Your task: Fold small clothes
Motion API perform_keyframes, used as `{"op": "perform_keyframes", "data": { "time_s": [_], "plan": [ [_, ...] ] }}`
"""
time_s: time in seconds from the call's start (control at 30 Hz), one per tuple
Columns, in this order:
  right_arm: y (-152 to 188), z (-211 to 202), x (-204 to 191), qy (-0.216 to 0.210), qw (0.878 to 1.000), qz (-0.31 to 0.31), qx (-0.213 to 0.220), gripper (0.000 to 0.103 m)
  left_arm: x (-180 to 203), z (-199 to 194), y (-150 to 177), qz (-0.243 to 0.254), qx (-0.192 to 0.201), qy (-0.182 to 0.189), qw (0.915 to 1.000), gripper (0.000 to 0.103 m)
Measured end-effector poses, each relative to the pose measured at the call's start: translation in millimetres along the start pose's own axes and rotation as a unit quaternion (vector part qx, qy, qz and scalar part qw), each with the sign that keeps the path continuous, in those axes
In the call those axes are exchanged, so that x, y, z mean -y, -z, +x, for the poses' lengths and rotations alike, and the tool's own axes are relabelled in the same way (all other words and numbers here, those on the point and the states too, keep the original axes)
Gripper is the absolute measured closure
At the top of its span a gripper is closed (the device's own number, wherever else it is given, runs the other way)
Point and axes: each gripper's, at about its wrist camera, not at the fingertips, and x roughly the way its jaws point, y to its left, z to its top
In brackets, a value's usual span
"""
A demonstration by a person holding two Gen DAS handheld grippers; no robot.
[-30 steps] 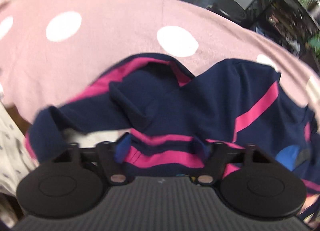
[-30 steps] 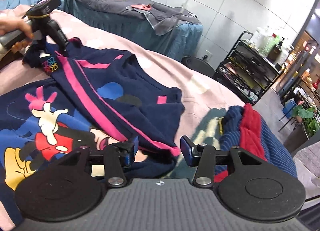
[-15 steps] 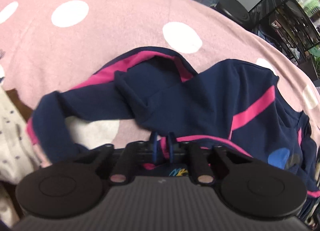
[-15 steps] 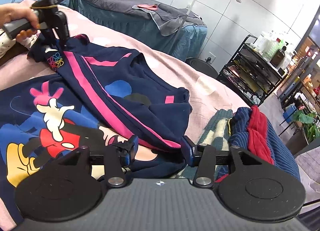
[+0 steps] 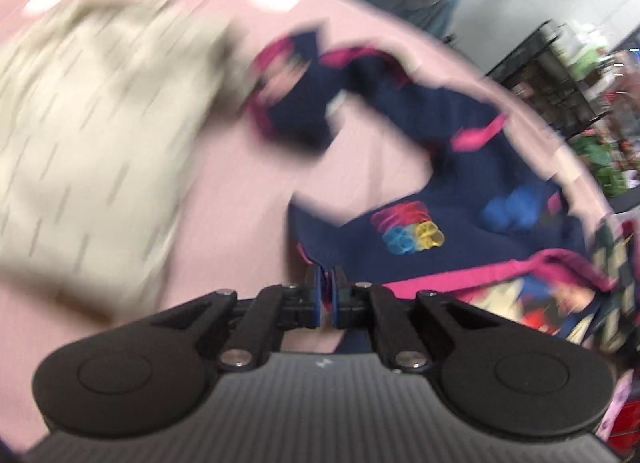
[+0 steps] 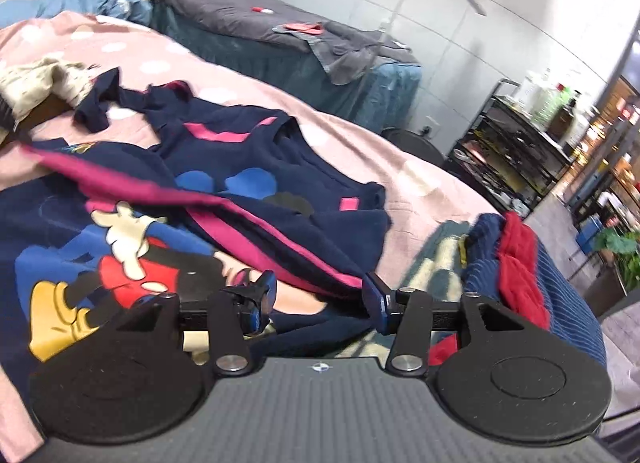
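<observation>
A navy children's top (image 6: 256,167) with pink stripes and a cartoon mouse print lies crumpled on the pink dotted bed cover (image 6: 420,167). In the blurred left wrist view the same navy top (image 5: 440,199) shows a small coloured logo. My left gripper (image 5: 326,295) is shut on the navy top's pink-trimmed edge. My right gripper (image 6: 320,295) is open, its fingertips (image 6: 266,291) on either side of the top's pink hem, just above it.
A cream speckled garment (image 5: 92,135) lies left of the navy top, also visible far left in the right wrist view (image 6: 40,79). A pile of red and blue striped clothes (image 6: 516,259) sits at right. A dark massage bed (image 6: 280,31) and a black shelf cart (image 6: 516,143) stand beyond.
My left gripper closed on the top's edge and has pulled it fast across the bed, leaving the right wrist view. The right gripper stays open at the hem.
</observation>
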Motion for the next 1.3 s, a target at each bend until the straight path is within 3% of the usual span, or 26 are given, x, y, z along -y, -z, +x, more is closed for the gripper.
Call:
{"op": "perform_keyframes", "data": {
  "time_s": [0.1,0.17,0.2,0.23,0.3,0.33,0.43,0.5,0.6,0.73,0.87,0.9,0.93,0.97,1.03,1.17,1.3],
  "plan": [
    [-5,1,-9,-0.004,1.0,-0.024,-0.003,0.023,-14,13,25,-0.03,-0.021,0.017,0.9992,0.095],
    [-10,1,-13,-0.005,0.999,-0.043,-0.001,0.018,-12,12,26,-0.025,-0.014,0.013,0.9995,0.082],
    [-12,1,-15,0.001,0.998,-0.06,0.0,0.018,-9,9,25,-0.018,-0.006,0.01,0.9998,0.071],
    [-12,2,-15,0.015,0.997,-0.073,0.002,0.016,-7,7,22,-0.013,0.006,0.007,0.9999,0.038],
    [-12,4,-11,0.033,0.995,-0.09,-0.001,0.015,-1,1,13,0.003,0.04,-0.011,0.9991,0.003],
    [-12,6,-7,0.029,0.995,-0.094,-0.006,0.015,1,0,8,0.015,0.05,-0.023,0.9984,0.003],
    [-23,17,12,0.0,0.998,-0.059,-0.019,0.015,8,13,-8,0.034,0.051,-0.032,0.9976,0.004],
    [-41,36,28,-0.042,0.998,-0.022,-0.04,0.015,13,29,-15,0.042,0.041,-0.043,0.9974,0.008],
    [-70,72,41,-0.058,0.997,0.0,-0.054,0.014,28,49,-17,0.062,0.03,-0.042,0.9967,0.013],
    [-99,136,44,-0.05,0.991,-0.035,-0.121,0.015,45,55,-8,0.109,0.034,-0.065,0.9914,0.036],
    [-99,181,47,-0.069,0.975,-0.052,-0.205,0.017,53,56,-6,0.127,0.03,-0.063,0.9895,0.073],
    [-94,190,49,-0.064,0.971,-0.035,-0.229,0.025,55,56,-7,0.134,0.028,-0.066,0.9884,0.081],
    [-91,195,50,-0.064,0.966,-0.021,-0.25,0.09,57,55,-8,0.138,0.026,-0.065,0.9879,0.091],
    [-88,196,53,-0.061,0.963,-0.008,-0.261,0.098,58,54,-10,0.138,0.024,-0.06,0.9884,0.093],
    [-89,182,63,-0.044,0.968,-0.005,-0.246,0.099,63,51,-16,0.144,0.022,-0.05,0.9881,0.098],
    [-96,141,113,0.02,0.977,0.017,-0.212,0.099,80,35,-37,0.16,0.053,-0.044,0.9847,0.099],
    [-88,125,159,0.011,0.973,0.071,-0.218,0.1,111,26,-66,0.186,0.082,-0.038,0.9783,0.099]
  ]
}}
